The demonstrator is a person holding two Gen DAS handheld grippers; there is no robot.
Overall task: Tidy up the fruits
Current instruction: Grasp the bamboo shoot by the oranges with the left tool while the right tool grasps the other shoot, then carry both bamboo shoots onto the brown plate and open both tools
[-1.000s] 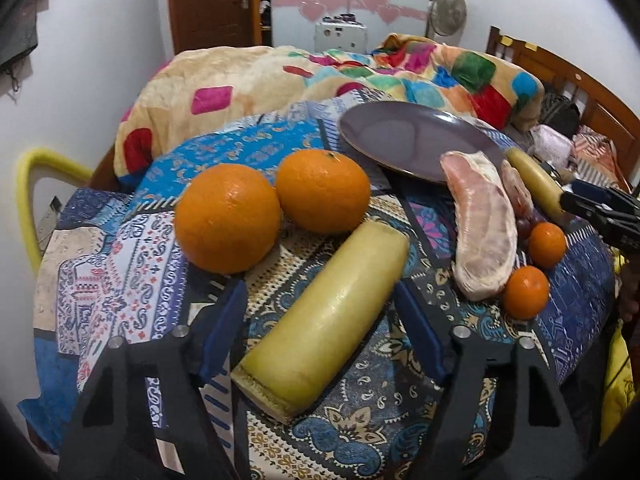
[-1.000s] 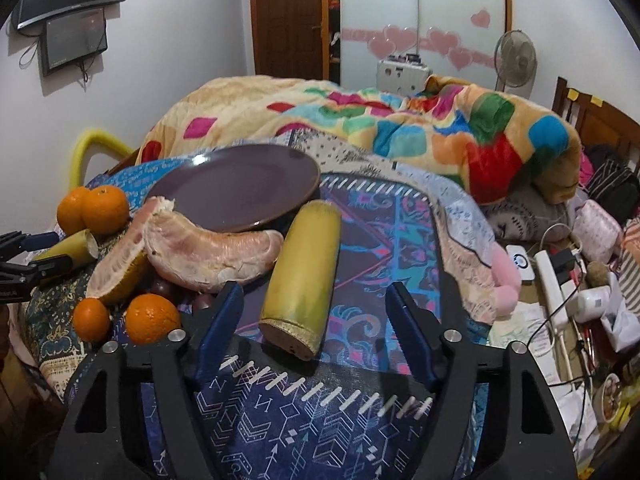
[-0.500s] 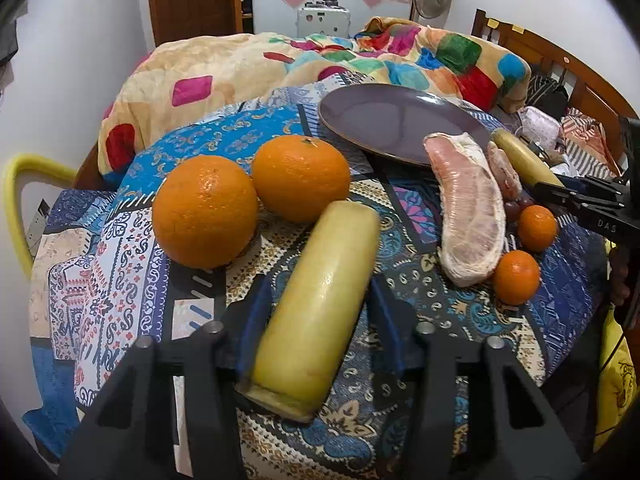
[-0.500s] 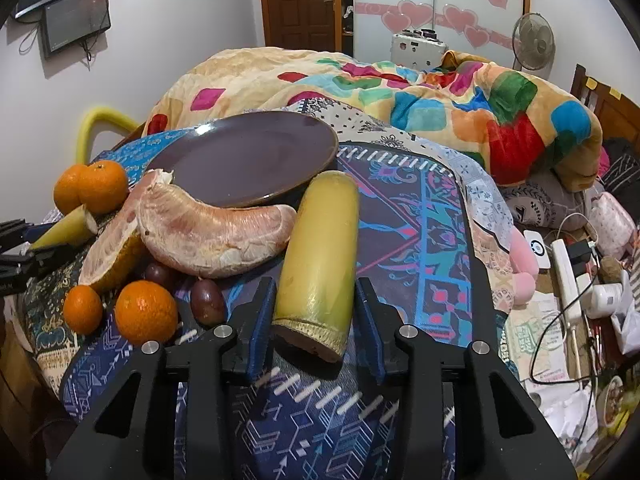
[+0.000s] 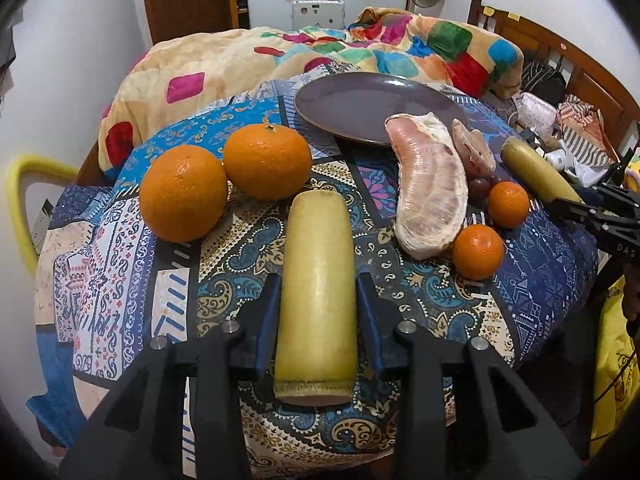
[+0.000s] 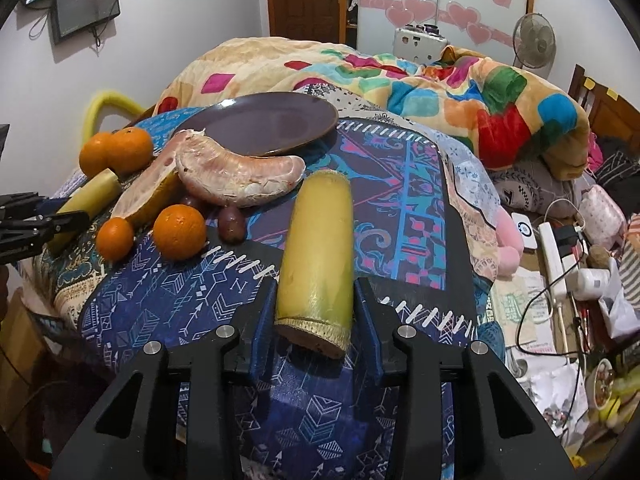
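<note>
My left gripper (image 5: 318,294) is shut on a yellow cut stalk (image 5: 318,280) lying on the patterned cloth. My right gripper (image 6: 316,300) is shut on a second yellow stalk (image 6: 318,248). Two large oranges (image 5: 224,184) sit left of the left stalk. Peeled pomelo wedges (image 5: 434,188) (image 6: 236,174) lie in front of an empty purple plate (image 5: 372,106) (image 6: 272,124). Two small oranges (image 5: 478,250) (image 6: 180,232) and dark grapes (image 6: 231,222) lie beside the pomelo. The right gripper also shows in the left wrist view (image 5: 592,210); the left gripper shows in the right wrist view (image 6: 36,220).
A colourful patchwork blanket (image 6: 460,92) is heaped behind the plate. A yellow chair back (image 5: 20,200) stands at the left. Cables, a power strip (image 6: 554,256) and clutter lie to the right below the table edge. A wooden headboard (image 5: 560,64) is at the far right.
Both grippers moved forward around their stalks and closed on them. The left stalk now points straight ahead instead of slanting to the right.
</note>
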